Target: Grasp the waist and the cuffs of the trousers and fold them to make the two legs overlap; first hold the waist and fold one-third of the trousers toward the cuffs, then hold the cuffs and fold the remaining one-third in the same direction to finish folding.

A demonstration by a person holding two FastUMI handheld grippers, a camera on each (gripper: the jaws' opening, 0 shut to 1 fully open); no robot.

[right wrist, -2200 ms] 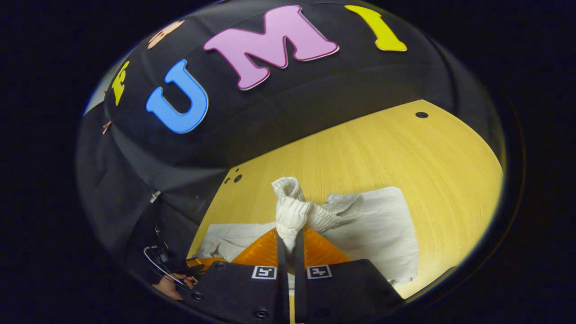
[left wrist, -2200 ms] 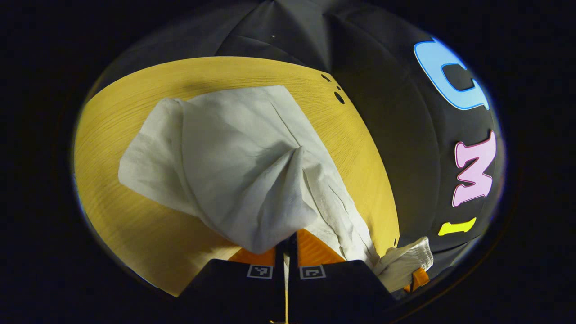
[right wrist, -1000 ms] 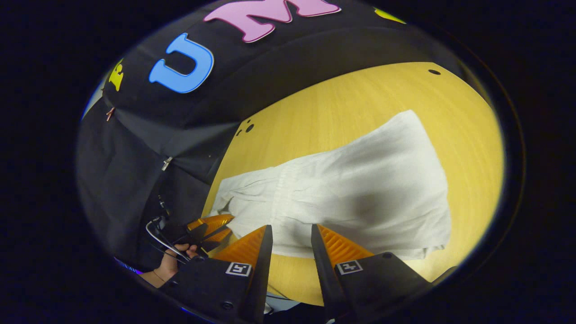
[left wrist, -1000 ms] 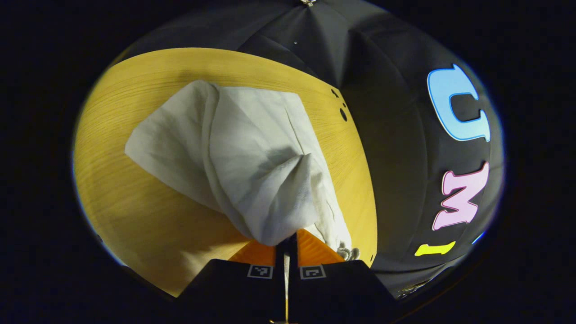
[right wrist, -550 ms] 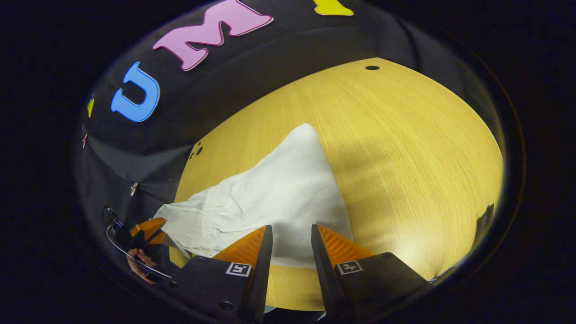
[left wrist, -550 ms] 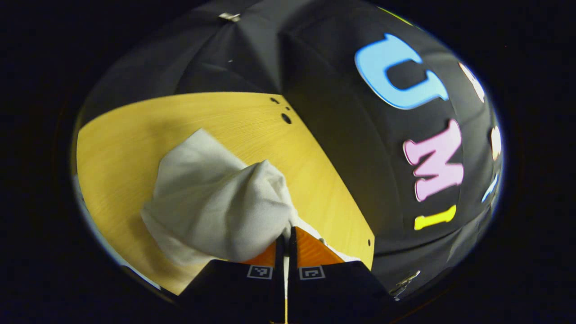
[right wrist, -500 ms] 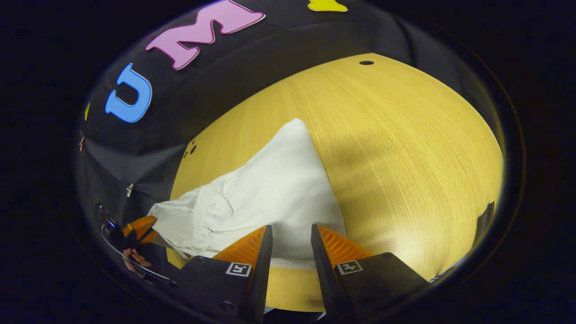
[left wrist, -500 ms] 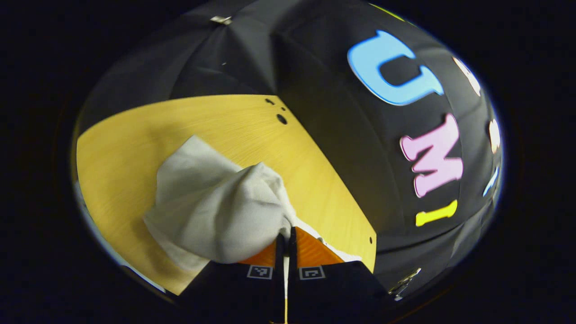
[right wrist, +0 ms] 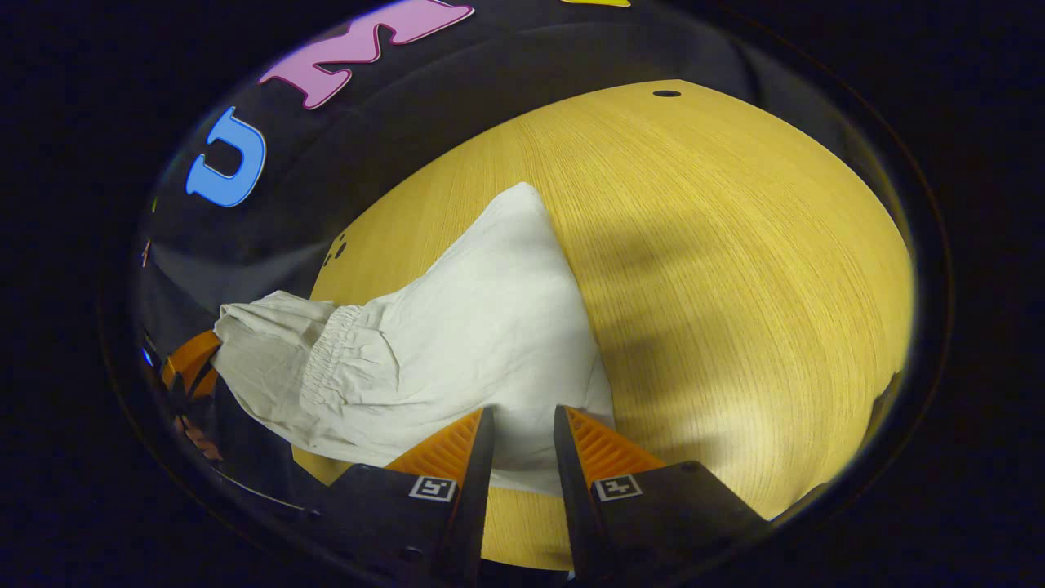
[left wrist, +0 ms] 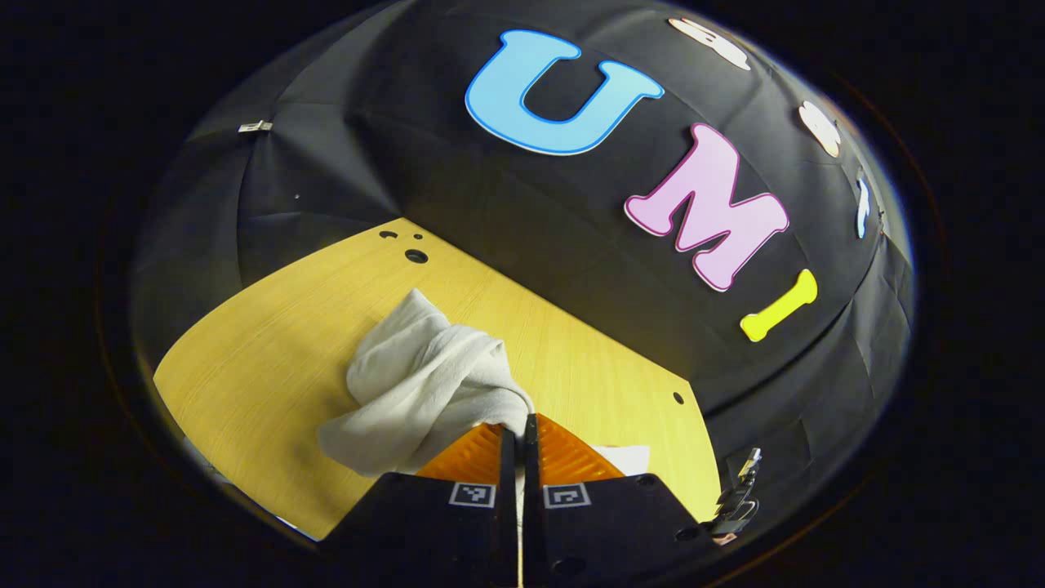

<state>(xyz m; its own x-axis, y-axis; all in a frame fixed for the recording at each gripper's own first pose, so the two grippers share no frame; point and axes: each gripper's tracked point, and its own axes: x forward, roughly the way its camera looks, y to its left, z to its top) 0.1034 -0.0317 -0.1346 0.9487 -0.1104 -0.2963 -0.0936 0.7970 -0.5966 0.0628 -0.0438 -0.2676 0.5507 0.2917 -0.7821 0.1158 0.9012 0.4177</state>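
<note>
Bare table [right wrist: 735,269] lies open beside the trousers [right wrist: 457,343] — the booth wall [left wrist: 571,269] bounds its far edge

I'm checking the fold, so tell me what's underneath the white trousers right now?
The trousers lie on the yellow wooden table, one end lifted by the left gripper. The right gripper is open above them. Whatever lies beneath the cloth is covered.
</note>
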